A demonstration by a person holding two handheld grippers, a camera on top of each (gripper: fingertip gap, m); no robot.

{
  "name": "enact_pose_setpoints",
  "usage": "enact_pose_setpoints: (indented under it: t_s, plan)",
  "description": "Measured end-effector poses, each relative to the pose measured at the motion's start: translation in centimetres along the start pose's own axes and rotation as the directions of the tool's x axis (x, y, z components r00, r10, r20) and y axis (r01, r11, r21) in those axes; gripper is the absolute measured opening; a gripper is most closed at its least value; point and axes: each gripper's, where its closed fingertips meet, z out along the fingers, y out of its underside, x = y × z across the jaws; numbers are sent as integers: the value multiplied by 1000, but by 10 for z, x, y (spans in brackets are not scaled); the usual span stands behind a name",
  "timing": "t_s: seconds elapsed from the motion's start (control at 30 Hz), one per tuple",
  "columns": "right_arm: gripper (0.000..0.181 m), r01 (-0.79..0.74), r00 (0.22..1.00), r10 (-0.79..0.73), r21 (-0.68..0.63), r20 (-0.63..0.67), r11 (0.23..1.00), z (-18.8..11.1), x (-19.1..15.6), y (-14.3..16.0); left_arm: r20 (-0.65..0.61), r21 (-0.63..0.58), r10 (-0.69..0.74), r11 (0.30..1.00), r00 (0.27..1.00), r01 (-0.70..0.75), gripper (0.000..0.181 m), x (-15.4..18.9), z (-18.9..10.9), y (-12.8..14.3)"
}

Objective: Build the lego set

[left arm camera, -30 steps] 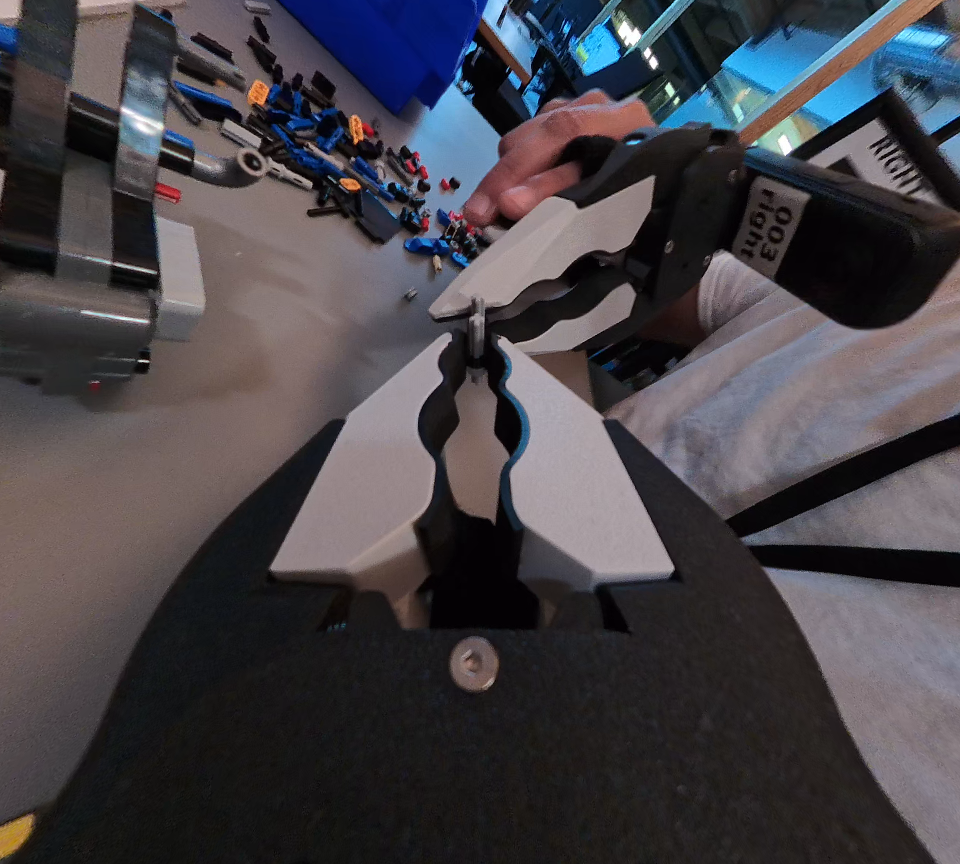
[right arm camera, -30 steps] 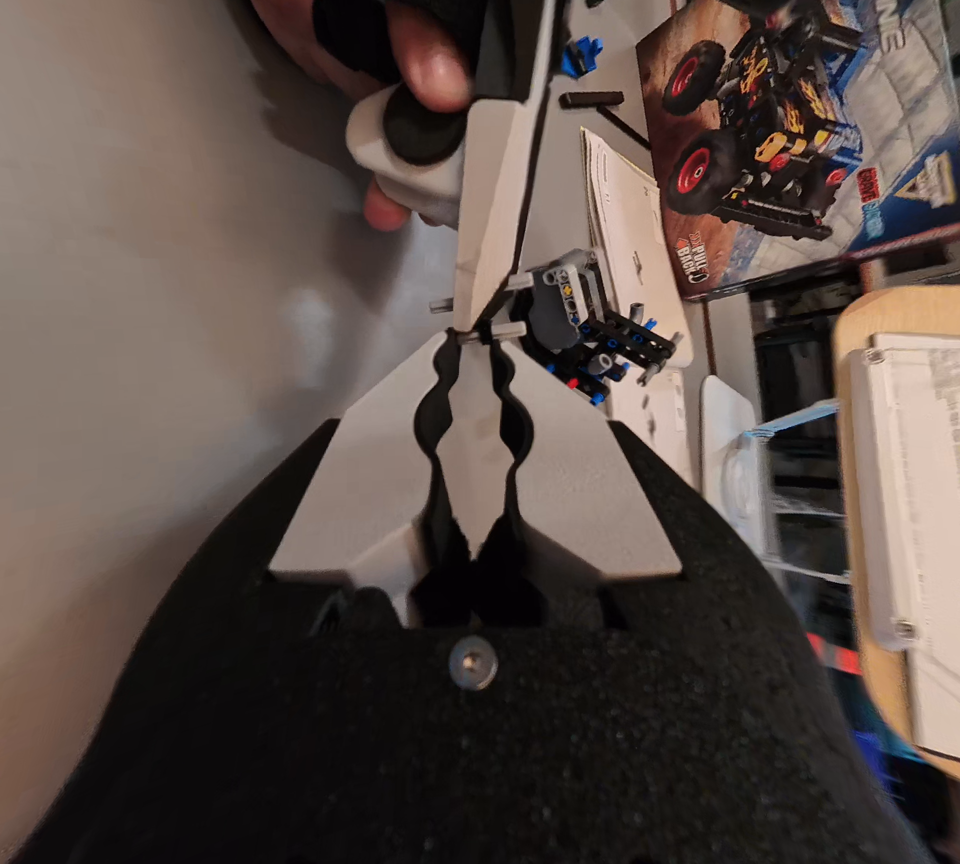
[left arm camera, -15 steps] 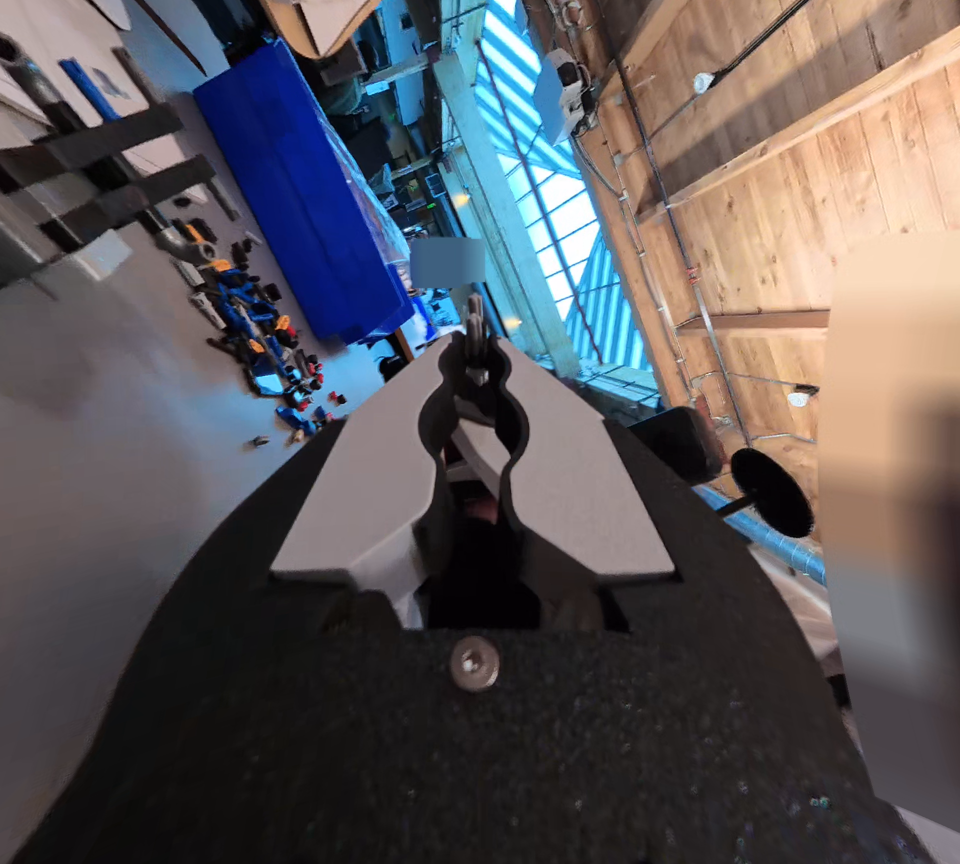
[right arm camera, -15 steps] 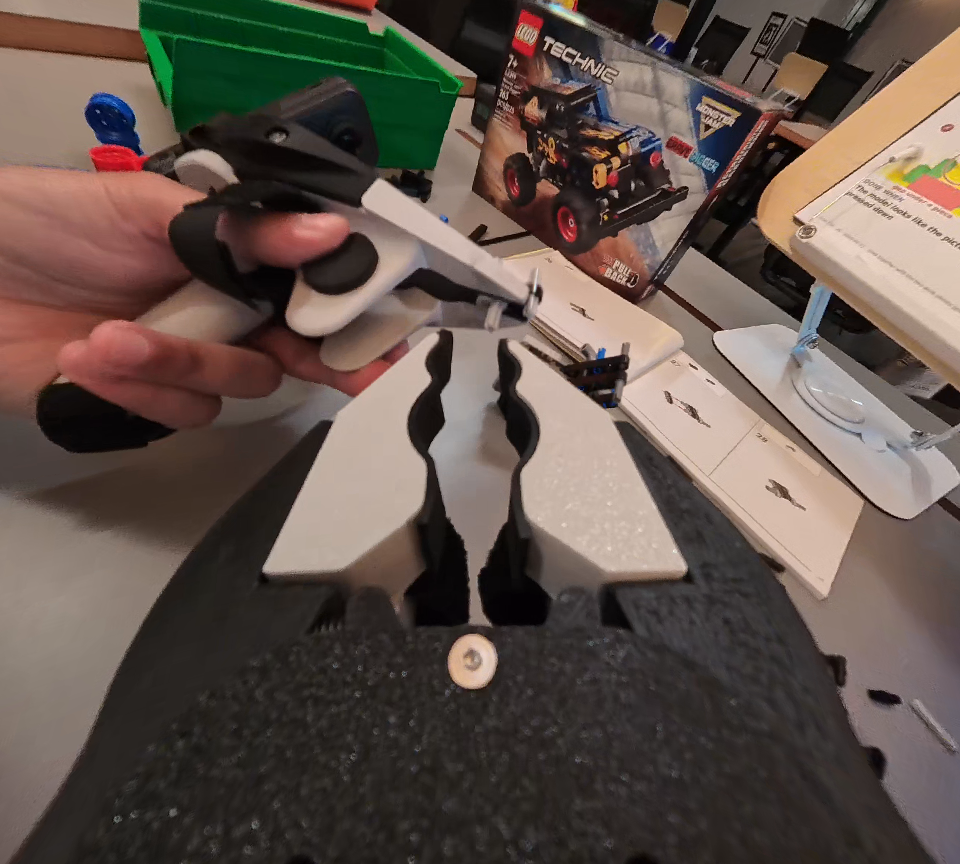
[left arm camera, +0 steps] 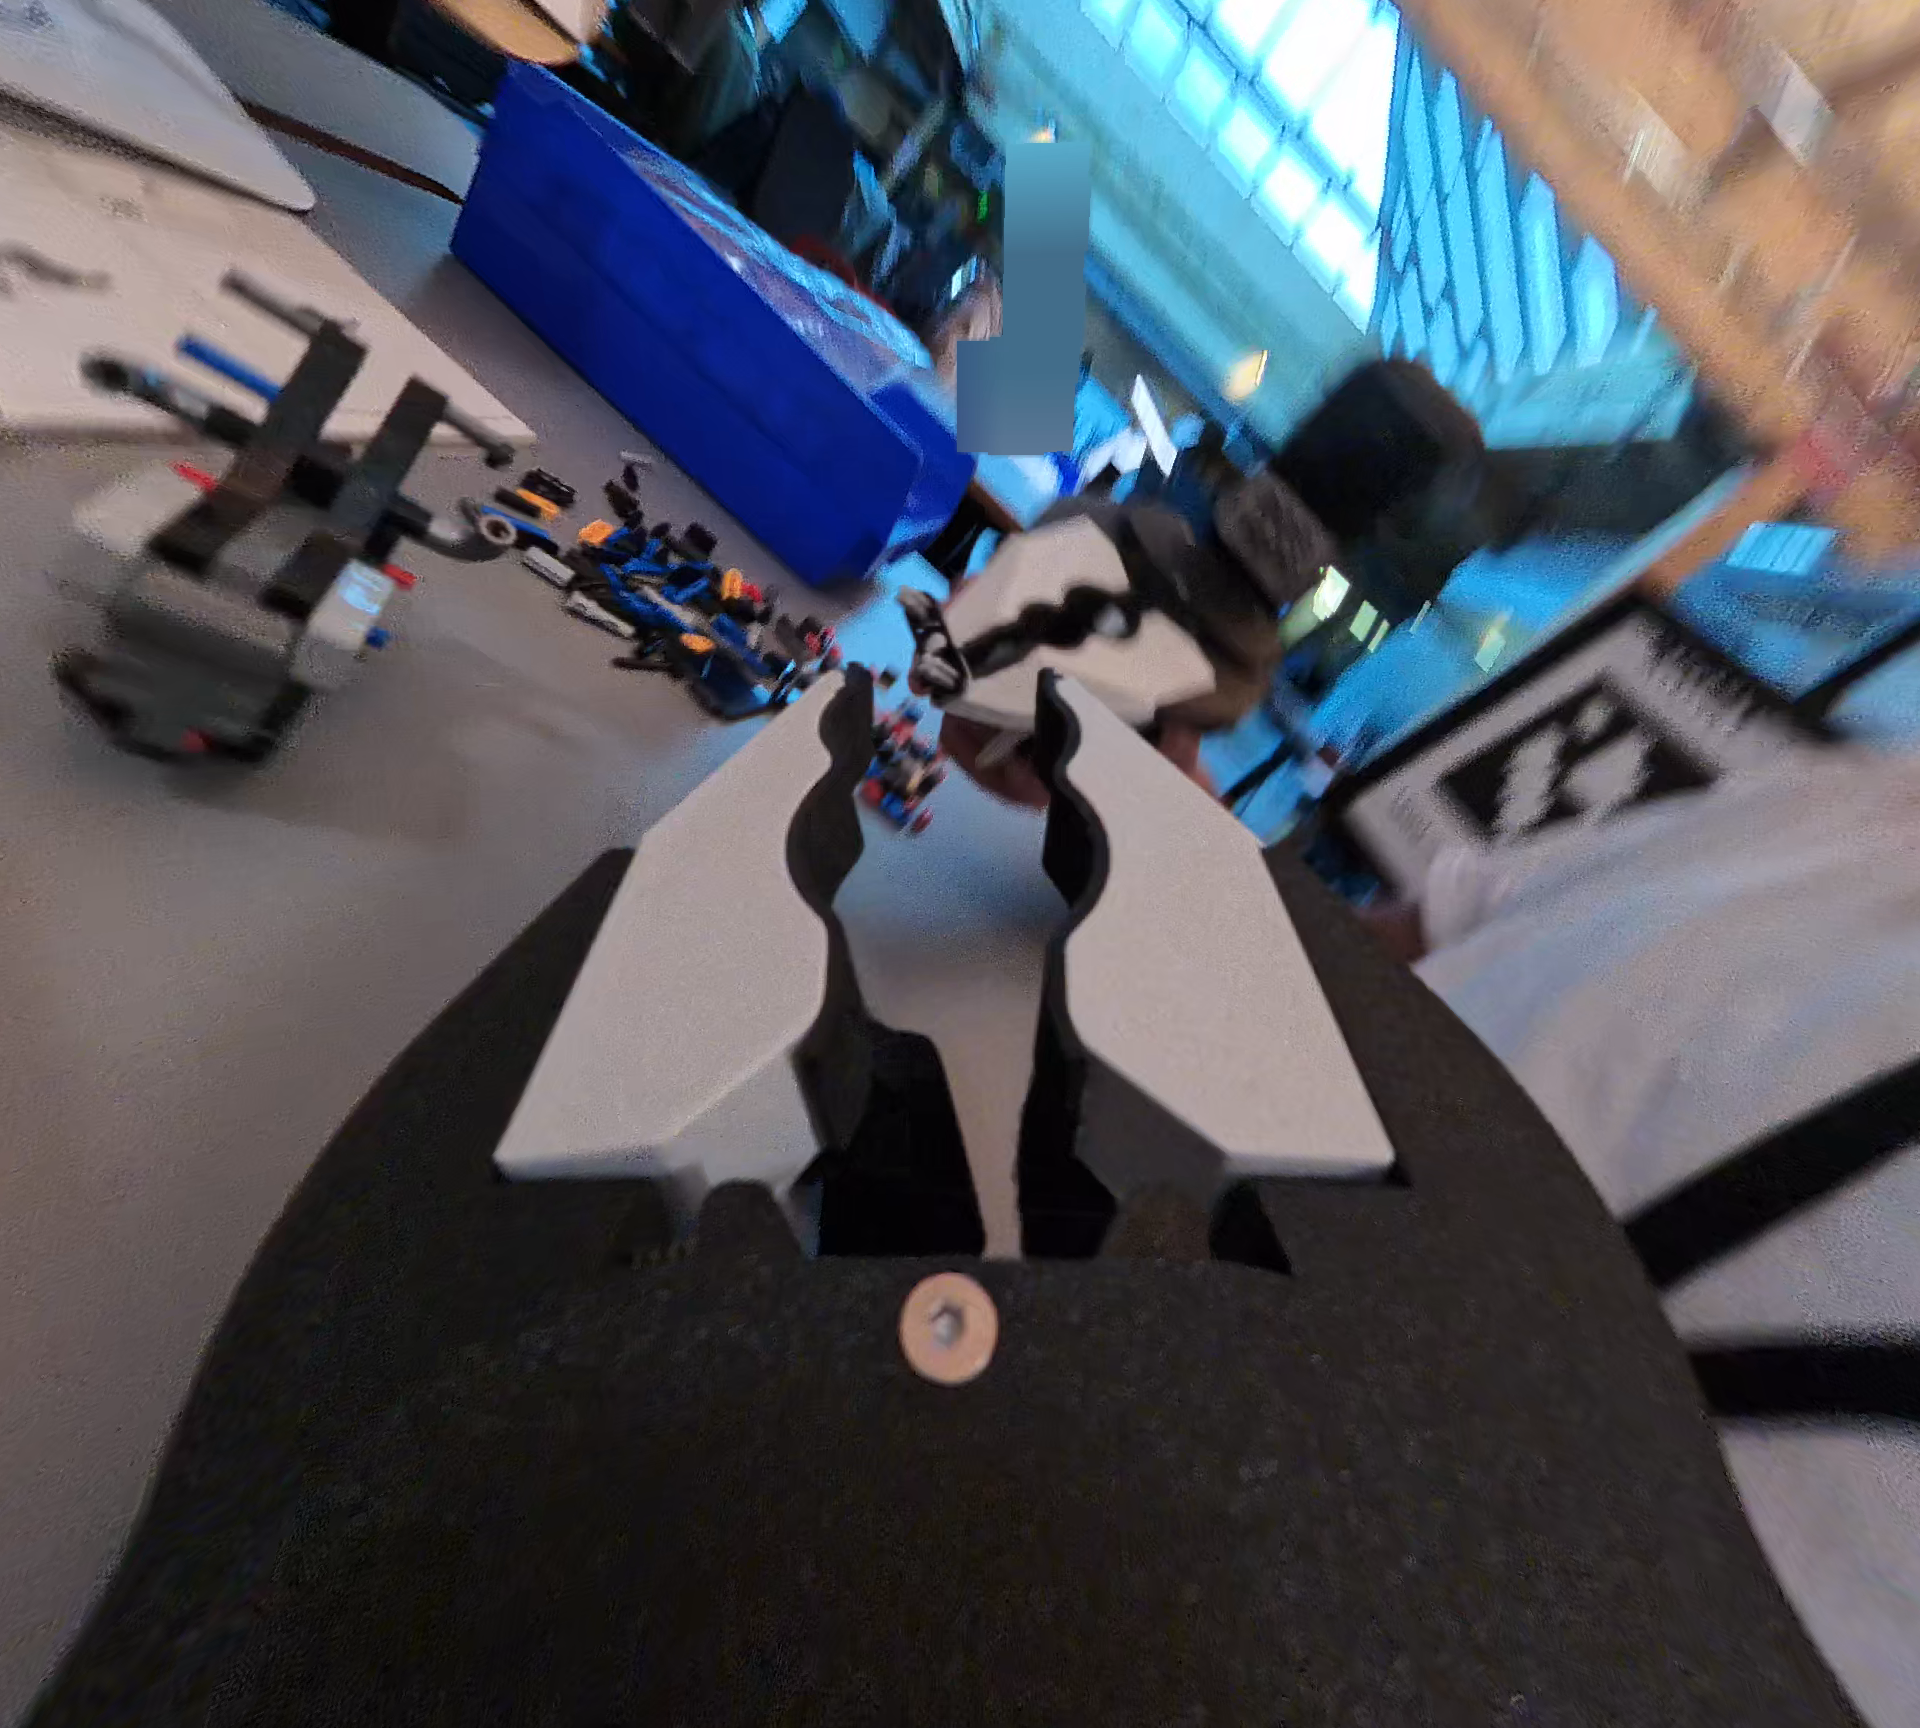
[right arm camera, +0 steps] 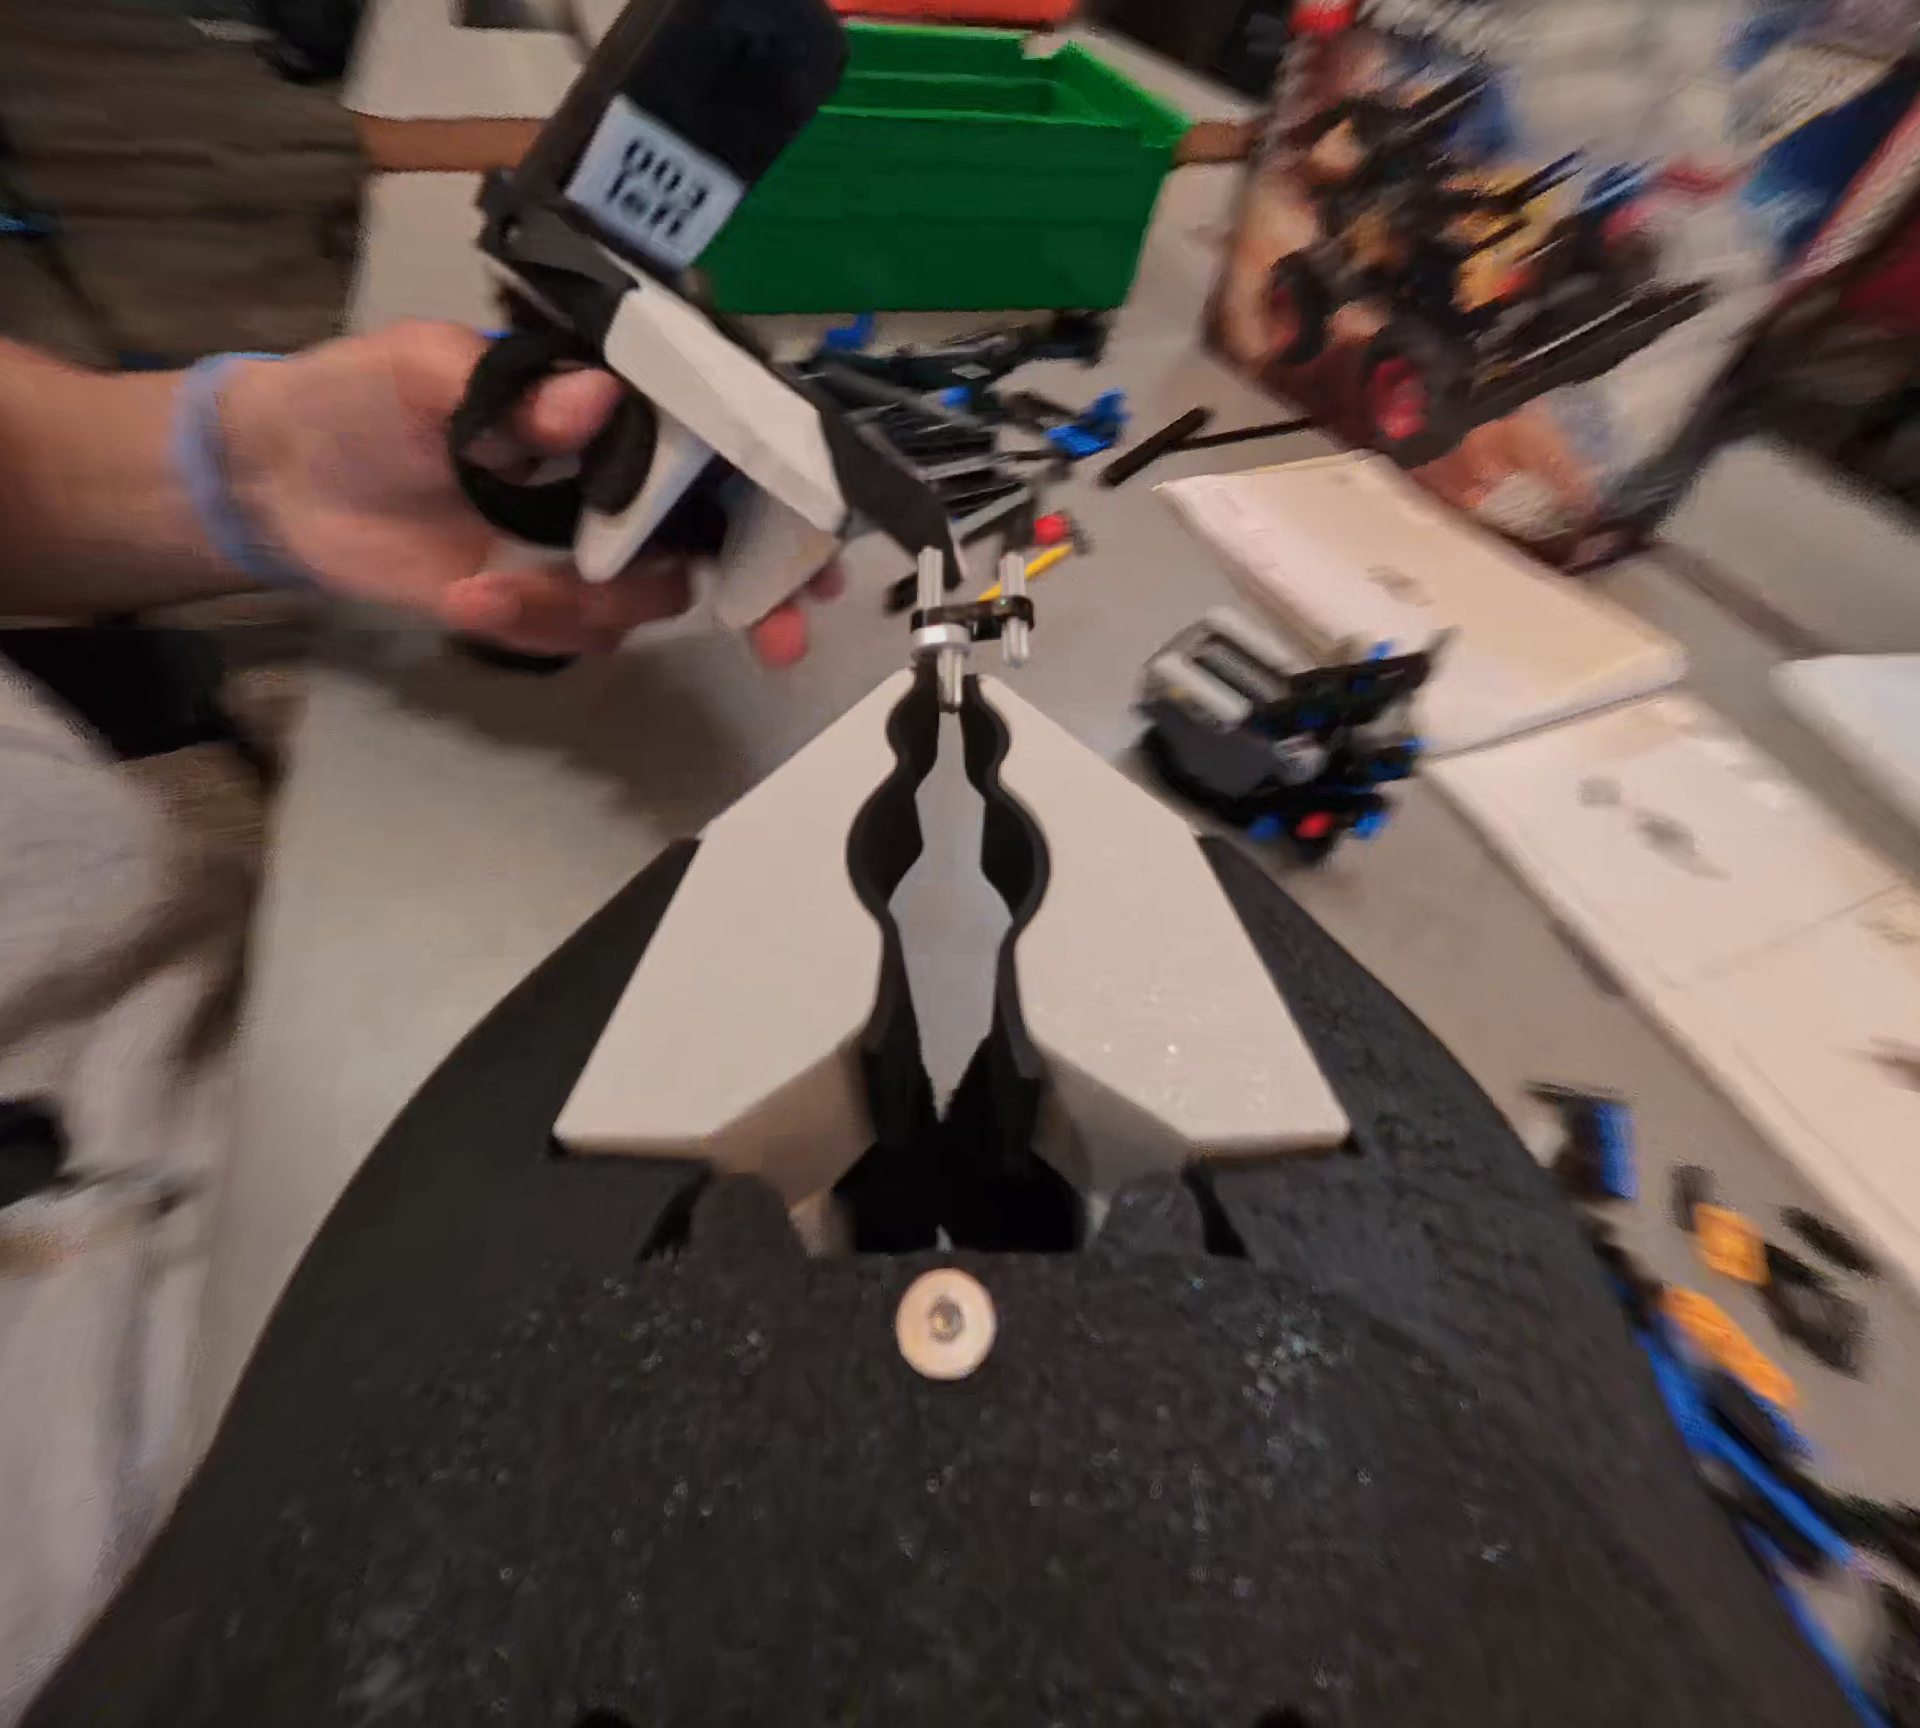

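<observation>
Small black link with two grey axles point(right arm camera: 966, 613), upright, pinched at right gripper point(right arm camera: 948, 691) tips; grey-black chassis point(right arm camera: 1278, 743), probably half-built, on table point(right arm camera: 499, 847).

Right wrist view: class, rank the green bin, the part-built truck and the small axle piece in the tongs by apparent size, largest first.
1. green bin
2. part-built truck
3. axle piece

The bin sits farther back, so nearness cannot explain its lead.

Workshop/lab: timber roof beams point(left arm camera: 1621, 151), storage bins point(right arm camera: 935, 192), grey worktable point(right arm camera: 540, 805).
</observation>
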Motion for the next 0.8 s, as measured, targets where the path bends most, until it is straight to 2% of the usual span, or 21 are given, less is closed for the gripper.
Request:
enact_pose_setpoints:
  t_s: [0.07,0.13,0.17,0.2,0.23,0.33,0.5,0.6,0.7,0.8]
  plan:
    - [3,-131,954,137,-40,268,991,-3,-14,9,-3,-152,275,950,961,-272,29,2,-7,12]
    - [3,-151,894,118,42,431,988,-9,-21,1,30,-304,534,810,845,-501,29,-8,-9,21]
    - [3,-186,853,145,33,501,982,-12,-24,-1,1,-345,610,744,792,-572,23,-5,-9,25]
    - [3,-194,823,159,7,545,981,-12,-26,-1,-45,-368,637,706,770,-605,19,0,-7,31]
    - [3,-177,803,145,0,579,984,-13,-30,-1,-69,-374,634,700,771,-609,20,5,-6,33]
    - [3,-165,767,148,-31,624,986,-13,-33,-2,-102,-360,583,734,806,-576,18,12,-3,34]
    - [3,-131,772,150,-76,618,988,-4,-27,6,-106,-325,539,775,836,-542,8,14,-5,30]
    - [3,-155,746,173,-85,643,984,-1,-29,5,-84,-332,538,779,839,-533,2,10,-4,32]
    - [3,-173,737,198,-103,646,979,4,-29,7,-54,-339,600,741,798,-579,1,5,-6,30]
    - [6,-178,778,214,-119,590,977,11,-21,12,17,-370,655,706,756,-603,1,-6,-8,31]
